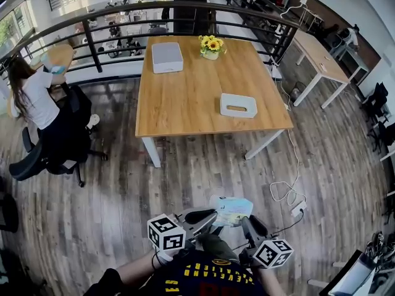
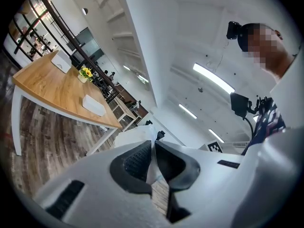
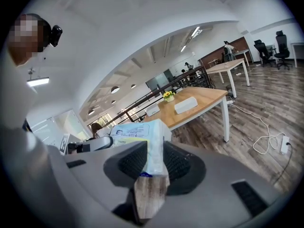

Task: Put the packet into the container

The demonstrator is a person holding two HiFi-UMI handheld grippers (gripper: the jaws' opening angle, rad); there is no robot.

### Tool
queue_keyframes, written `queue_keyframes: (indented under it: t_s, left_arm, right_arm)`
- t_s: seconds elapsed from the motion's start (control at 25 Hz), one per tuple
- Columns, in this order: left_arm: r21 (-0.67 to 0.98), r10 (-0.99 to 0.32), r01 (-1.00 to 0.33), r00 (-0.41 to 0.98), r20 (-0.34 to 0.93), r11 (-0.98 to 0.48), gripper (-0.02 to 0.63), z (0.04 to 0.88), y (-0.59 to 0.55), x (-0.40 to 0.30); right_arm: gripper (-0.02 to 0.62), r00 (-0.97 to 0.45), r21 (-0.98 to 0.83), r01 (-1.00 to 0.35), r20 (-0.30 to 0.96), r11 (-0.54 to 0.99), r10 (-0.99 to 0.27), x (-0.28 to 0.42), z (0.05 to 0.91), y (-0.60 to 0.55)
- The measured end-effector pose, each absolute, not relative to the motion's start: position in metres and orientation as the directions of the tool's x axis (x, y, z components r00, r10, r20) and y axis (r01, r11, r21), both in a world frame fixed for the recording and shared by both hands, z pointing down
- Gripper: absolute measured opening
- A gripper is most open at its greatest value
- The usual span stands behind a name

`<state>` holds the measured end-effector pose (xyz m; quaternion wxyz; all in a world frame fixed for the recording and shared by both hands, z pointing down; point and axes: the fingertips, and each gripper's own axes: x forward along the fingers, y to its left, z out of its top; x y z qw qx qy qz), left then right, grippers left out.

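A light blue and white packet (image 1: 231,209) is held low over the wooden floor, close to the person's body, between both grippers. My left gripper (image 1: 213,219) pinches a thin white edge of the packet (image 2: 137,139), its jaws nearly together. In the right gripper view the packet (image 3: 142,139) fills the gap between the ribbed pads, with my right gripper (image 3: 154,153) shut on it. The white container (image 1: 238,105) with a slot handle sits on the wooden table (image 1: 185,97), well ahead of both grippers. The same container (image 3: 185,104) shows small and distant in the right gripper view.
A grey-white box (image 1: 167,57) and a pot of yellow flowers (image 1: 211,45) stand at the table's far end. A person sits on an office chair (image 1: 37,106) at the left. A black railing (image 1: 123,11) runs behind. A white cable and power strip (image 1: 291,197) lie on the floor to the right.
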<state>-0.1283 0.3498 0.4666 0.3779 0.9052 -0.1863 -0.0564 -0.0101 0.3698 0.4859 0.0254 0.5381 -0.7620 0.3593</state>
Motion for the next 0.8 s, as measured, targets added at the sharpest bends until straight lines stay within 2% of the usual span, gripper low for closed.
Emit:
queue_keyframes:
  t_s: [0.36, 0.8]
  left_arm:
    - [0.688, -0.443, -0.356, 0.895, 0.055, -0.633, 0.028, 0.458, 0.295, -0.132]
    - [0.701, -0.525, -0.445, 0.843, 0.118, -0.557, 0.028, 0.467, 0.219, -0.081]
  right_arm:
    - [0.110, -0.472, -0.533, -0.815, 0.386, 0.227, -0.793, -0.010, 0.479, 0.308]
    - [0.083, -0.545, -0.581, -0.763, 0.340, 0.284, -0.767, 0.043, 0.485, 0.227]
